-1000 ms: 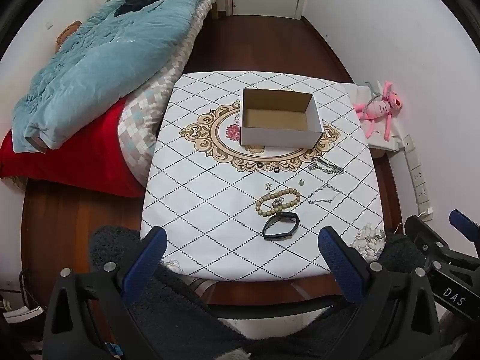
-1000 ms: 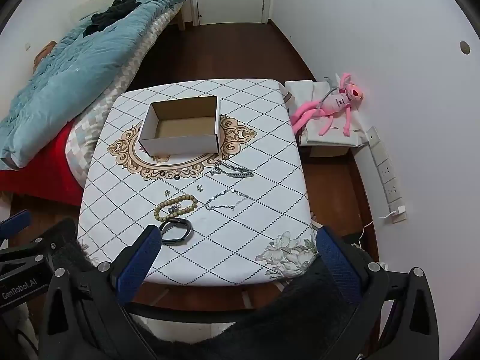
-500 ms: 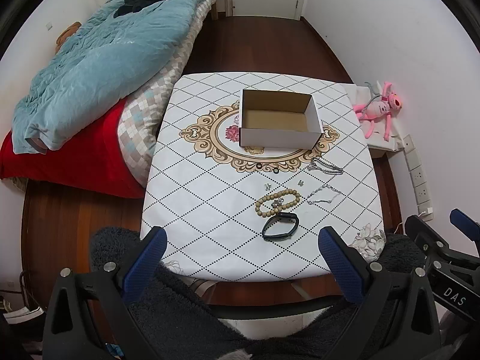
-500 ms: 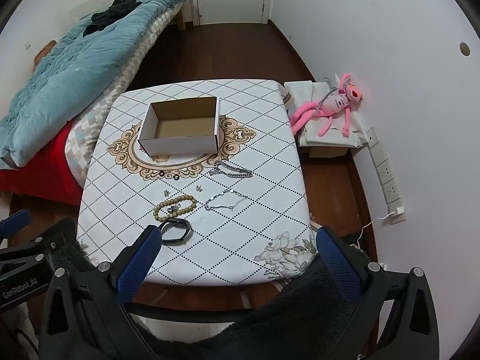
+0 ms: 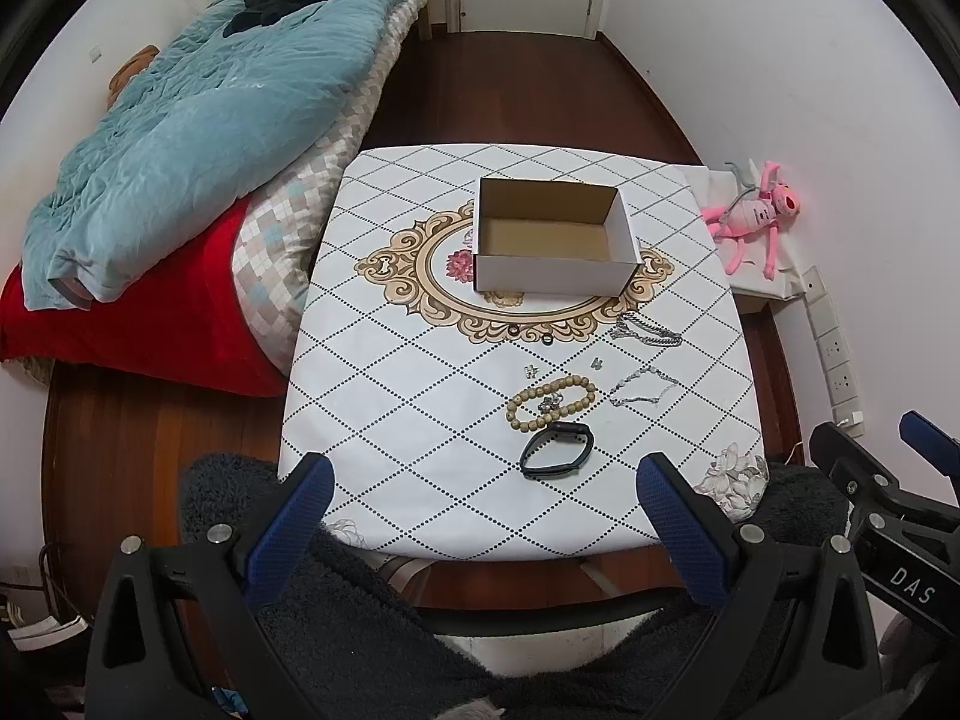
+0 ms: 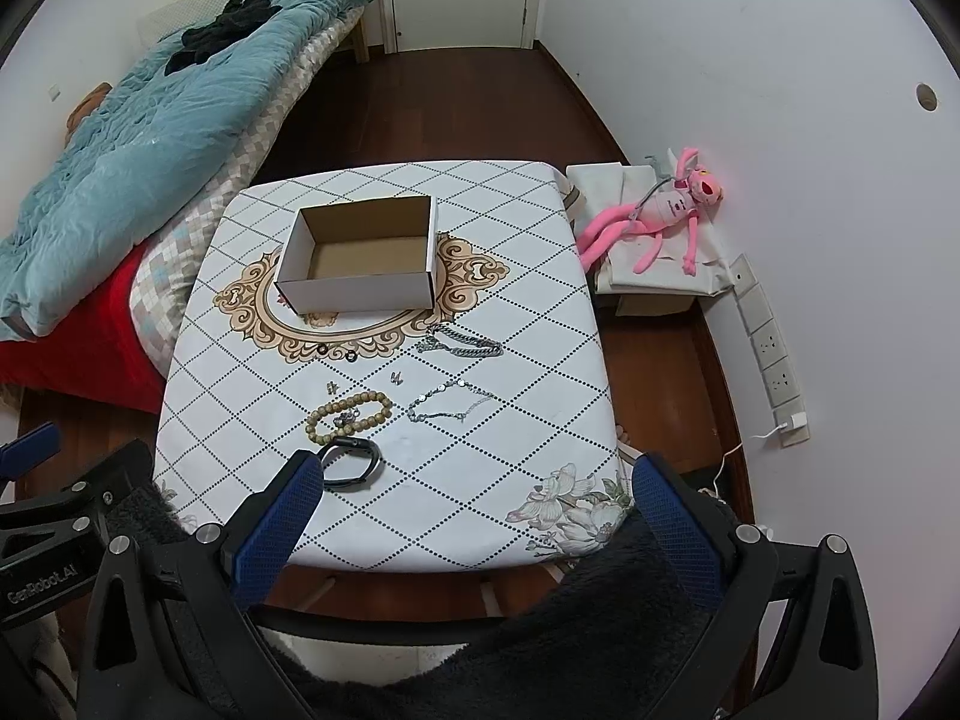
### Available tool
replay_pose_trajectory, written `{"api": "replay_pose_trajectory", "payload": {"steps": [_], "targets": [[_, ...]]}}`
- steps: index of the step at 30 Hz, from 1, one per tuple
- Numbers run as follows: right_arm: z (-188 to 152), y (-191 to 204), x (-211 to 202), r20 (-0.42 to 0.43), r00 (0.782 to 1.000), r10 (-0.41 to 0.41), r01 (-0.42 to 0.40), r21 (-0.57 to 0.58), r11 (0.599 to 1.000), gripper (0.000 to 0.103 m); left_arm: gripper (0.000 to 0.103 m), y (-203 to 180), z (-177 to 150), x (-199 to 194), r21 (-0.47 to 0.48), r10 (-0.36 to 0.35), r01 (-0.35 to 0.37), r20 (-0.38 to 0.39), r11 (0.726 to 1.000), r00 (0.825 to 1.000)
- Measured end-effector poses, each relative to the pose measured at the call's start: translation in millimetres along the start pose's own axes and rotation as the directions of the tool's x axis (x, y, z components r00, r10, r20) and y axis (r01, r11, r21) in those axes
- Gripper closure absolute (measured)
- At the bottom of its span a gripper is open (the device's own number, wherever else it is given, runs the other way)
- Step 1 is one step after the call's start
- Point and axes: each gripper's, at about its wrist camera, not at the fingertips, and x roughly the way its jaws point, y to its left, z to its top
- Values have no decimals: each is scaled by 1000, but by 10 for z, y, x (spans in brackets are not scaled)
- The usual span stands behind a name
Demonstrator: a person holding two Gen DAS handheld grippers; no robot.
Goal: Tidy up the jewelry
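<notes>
An empty open cardboard box (image 5: 555, 237) (image 6: 363, 261) stands on the far half of the table (image 5: 420, 408) (image 6: 510, 312). In front of it lie a wooden bead bracelet (image 5: 551, 401) (image 6: 348, 415), a black band (image 5: 558, 449) (image 6: 353, 464), a thick silver chain (image 5: 647, 330) (image 6: 461, 343), a thin silver chain (image 5: 641, 389) (image 6: 451, 403), two black rings (image 5: 529, 335) (image 6: 336, 353) and small earrings (image 5: 595, 363) (image 6: 396, 378). My left gripper (image 5: 487, 489) and right gripper (image 6: 474, 489) are both open and empty, above the table's near edge.
A bed (image 5: 180, 120) with a blue duvet stands left of the table. A pink plush toy (image 6: 666, 210) lies on a low box at the right wall. Wall sockets (image 6: 771, 348) and dark wood floor (image 6: 480, 108) surround the table. Dark fuzzy fabric (image 5: 372, 618) lies below the grippers.
</notes>
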Motion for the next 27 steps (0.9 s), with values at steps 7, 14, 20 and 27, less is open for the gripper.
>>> {"api": "replay_pose_trajectory", "payload": {"steps": [7,14,20,27], "targets": [[6,-20,3,1,1000,-1,1,1,1000,0,0,-34,11,-22,4,-2,2,1,1000,1000],[31,-57,-75,4,1000,-4,4,4,1000,0,0,-34,13,-24,6,-2,2,4,1000,1000],[46,-79,-98,5,1000,-6,6,2,1000,0,0,-40,14,-25,5,-8,8,2,1000,1000],[51,-82,-110,10,1000,-7,7,2,1000,0,0,-42,10,-37,3,-10,10,9,1000,1000]]}}
